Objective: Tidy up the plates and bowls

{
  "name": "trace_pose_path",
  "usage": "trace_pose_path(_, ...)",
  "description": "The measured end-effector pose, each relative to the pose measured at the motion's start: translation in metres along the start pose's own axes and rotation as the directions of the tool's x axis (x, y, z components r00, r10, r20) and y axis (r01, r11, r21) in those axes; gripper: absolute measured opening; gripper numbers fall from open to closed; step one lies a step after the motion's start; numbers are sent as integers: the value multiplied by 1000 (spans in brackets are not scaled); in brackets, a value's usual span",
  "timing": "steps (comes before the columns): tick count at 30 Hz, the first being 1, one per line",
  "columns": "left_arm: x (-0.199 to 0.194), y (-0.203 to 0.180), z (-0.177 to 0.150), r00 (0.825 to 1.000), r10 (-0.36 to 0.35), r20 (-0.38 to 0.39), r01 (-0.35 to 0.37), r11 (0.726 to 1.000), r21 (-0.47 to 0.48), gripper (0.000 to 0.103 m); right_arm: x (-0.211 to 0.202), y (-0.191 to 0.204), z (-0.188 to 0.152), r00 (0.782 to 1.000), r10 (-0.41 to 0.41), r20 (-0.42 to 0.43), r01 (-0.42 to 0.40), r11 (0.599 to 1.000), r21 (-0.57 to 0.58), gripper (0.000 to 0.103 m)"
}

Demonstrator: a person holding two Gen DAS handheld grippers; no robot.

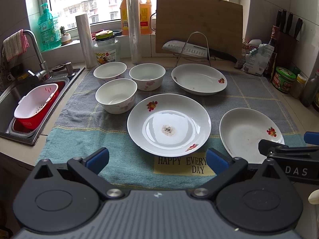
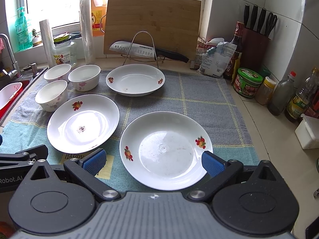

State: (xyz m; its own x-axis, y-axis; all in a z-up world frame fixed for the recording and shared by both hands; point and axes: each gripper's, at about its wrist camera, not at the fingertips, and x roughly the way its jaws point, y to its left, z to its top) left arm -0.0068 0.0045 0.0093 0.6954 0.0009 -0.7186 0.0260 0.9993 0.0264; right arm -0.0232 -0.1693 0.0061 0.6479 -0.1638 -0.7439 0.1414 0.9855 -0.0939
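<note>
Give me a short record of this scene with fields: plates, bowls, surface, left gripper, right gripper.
plates: three, apart, none stacked: near plate, stained plate, far plate
bowls: three, upright, grouped at left
surface: checked towel on the counter
left gripper: open, holds nothing
right gripper: open, near plate between its fingers, not gripped

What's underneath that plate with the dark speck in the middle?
The speckled plate sits on a blue-grey towel. A yellow label reading "HAPPY EVERY DAY" pokes out under its near rim; the label's top and the cloth beneath are covered.
</note>
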Motion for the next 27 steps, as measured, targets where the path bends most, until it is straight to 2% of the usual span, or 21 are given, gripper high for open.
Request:
trace_pose_path(15, 0, -2, -1, 1000, -22, 3, 22, 1000, 4, 102, -2, -4, -4, 1000, 2, 31, -2, 1000, 0, 103)
trace_pose_path(27, 5, 2, -6, 994, -89, 60, 89, 996, 13, 102, -4, -16, -18, 989, 78, 123, -73, 996, -45, 103)
